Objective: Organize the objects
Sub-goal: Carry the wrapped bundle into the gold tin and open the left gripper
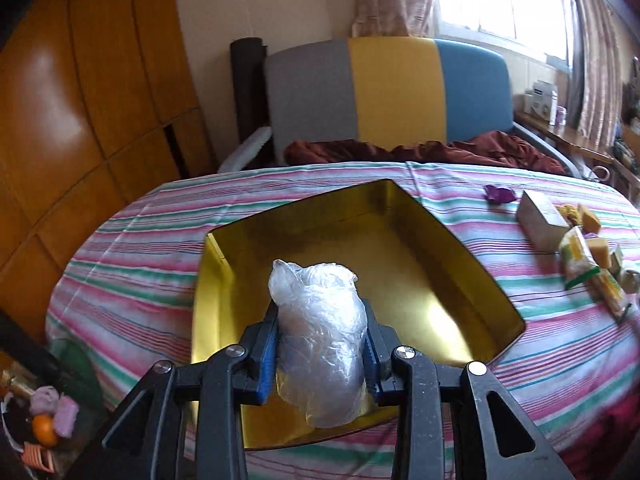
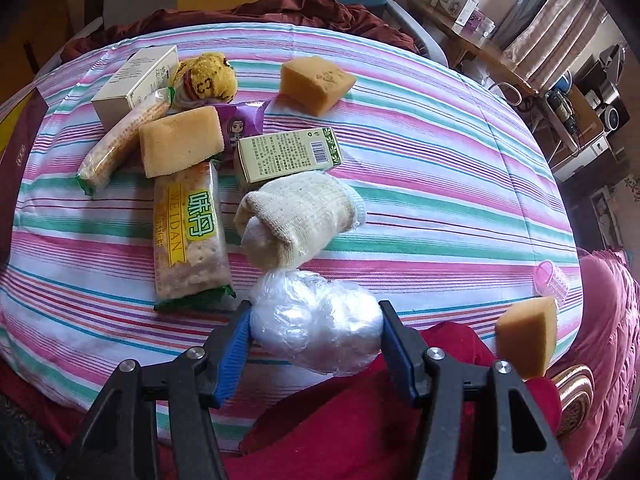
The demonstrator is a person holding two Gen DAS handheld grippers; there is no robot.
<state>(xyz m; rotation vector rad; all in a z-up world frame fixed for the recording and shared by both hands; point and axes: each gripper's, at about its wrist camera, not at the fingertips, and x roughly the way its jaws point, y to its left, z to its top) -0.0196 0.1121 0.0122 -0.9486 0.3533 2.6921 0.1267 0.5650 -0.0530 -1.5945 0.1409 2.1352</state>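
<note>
Left wrist view is showing my left tongs [image 1: 320,340] clamping a crumpled clear plastic bundle [image 1: 320,336] between the blue pads [image 1: 267,360], and I am holding it over the near part of a gold tin tray [image 1: 460,280] that is sitting on the striped bedspread [image 1: 140,248]. At two o'clock from the tray, a grey carton [image 1: 538,220] is lying beside a cluster of sponges and snack packets, and a small purple wrapper [image 1: 498,193] is lying at one o'clock. Across in the right wrist view, my right tongs [image 2: 316,334] are closing on a second plastic bundle [image 2: 316,328], both pads pressing its sides, near the six o'clock edge of the bedspread [image 2: 440,168]. Directly at twelve o'clock from it, and touching it, a rolled cream sock [image 2: 300,220] is lying. At eleven o'clock a cracker packet [image 2: 188,232] marked WEIDAN is stretching toward me, with a yellow sponge [image 2: 180,140] overlapping its far end. A green box [image 2: 288,156] is resting just beyond the sock. Further off, a sponge wedge [image 2: 316,80] is sitting alone at twelve o'clock, and a yellow plush ball [image 2: 208,78] is nestling beside a pale carton [image 2: 132,84]. At three o'clock another sponge piece [image 2: 528,332] is sitting beside a pink hair roller [image 2: 552,280].
</note>
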